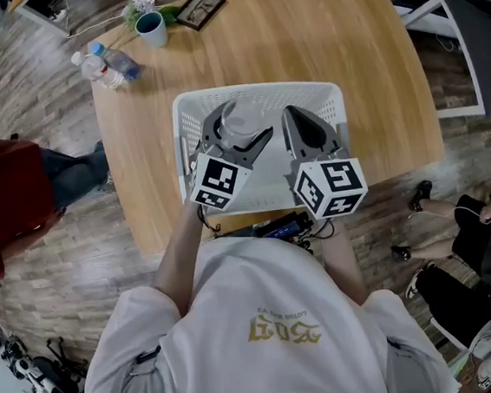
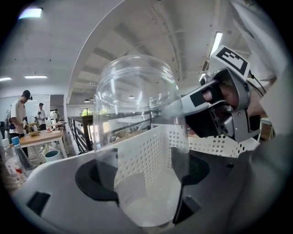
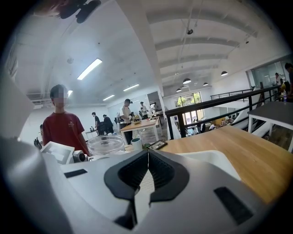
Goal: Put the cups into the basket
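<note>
A clear, thin-walled plastic cup (image 1: 238, 122) sits between the jaws of the left gripper (image 2: 144, 183). The jaws stand wide, and their dark pads press on the cup's two sides. In the head view the cup is inside the outline of a white perforated plastic basket (image 1: 256, 91), over its left half. In the left gripper view the basket's dotted wall shows straight through the cup. No view shows whether the cup already touches the basket floor.

The right gripper (image 1: 294, 115) hangs just beside it, over the basket's right half. Its jaws are closed together with nothing between them.

The basket rests near the front edge of a round-cornered light wooden table (image 1: 345, 67). At the far left corner, well apart from the basket, stand a teal mug (image 1: 151, 28), a clear plastic water bottle (image 1: 108, 66) lying on its side and a dark picture frame (image 1: 200, 8). A person in a red shirt (image 3: 64, 128) stands to the left of the table.

The step in hand appears to be placing this cup in the basket. The next move calls for easing it down until it rests on the basket floor, then spreading the left jaws further and lifting clear without tipping the light cup.
</note>
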`<state>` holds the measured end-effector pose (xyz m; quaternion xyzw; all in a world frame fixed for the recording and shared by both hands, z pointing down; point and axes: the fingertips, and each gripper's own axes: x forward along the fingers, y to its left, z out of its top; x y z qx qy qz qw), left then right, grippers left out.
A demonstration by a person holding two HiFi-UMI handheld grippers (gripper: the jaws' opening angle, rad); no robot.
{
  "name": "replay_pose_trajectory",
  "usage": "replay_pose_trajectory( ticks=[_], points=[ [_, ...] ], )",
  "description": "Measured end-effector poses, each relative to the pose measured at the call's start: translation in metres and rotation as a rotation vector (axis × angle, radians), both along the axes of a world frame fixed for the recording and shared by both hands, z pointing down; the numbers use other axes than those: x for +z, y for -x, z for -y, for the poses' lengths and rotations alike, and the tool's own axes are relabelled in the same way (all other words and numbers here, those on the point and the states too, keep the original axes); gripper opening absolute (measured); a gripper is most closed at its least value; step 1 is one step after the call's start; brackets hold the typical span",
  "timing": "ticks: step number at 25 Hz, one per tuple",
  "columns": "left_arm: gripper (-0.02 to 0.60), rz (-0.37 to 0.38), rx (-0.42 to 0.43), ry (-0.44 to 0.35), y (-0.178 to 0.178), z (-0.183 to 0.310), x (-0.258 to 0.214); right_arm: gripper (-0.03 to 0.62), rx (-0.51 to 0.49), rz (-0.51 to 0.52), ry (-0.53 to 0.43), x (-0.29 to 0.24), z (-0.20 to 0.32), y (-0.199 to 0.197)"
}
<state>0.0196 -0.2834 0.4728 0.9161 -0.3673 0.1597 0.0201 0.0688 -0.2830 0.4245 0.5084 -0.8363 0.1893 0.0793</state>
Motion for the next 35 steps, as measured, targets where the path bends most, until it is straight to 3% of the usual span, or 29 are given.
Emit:
replay_pose_trajectory(
  ticks=[15, 27, 30, 35],
  points=[
    [0.353, 0.167, 0.058, 0.063, -0.011, -0.009, 0.032, 0.012, -0.034, 0.106, 0.134, 0.022, 0.008, 0.003],
    [0.356, 0.255, 0.094, 0.048, -0.017, -0.015, 0.045, 0.019, -0.12, 0.211, 0.21, 0.015, 0.004, 0.003],
    [0.356, 0.287, 0.115, 0.027, -0.021, -0.017, 0.047, 0.061, -0.164, 0.246, 0.236, 0.012, 0.001, 0.008],
    [0.356, 0.324, 0.139, -0.007, -0.023, -0.019, 0.047, 0.067, -0.214, 0.188, 0.318, 0.028, -0.008, 0.018]
  ],
)
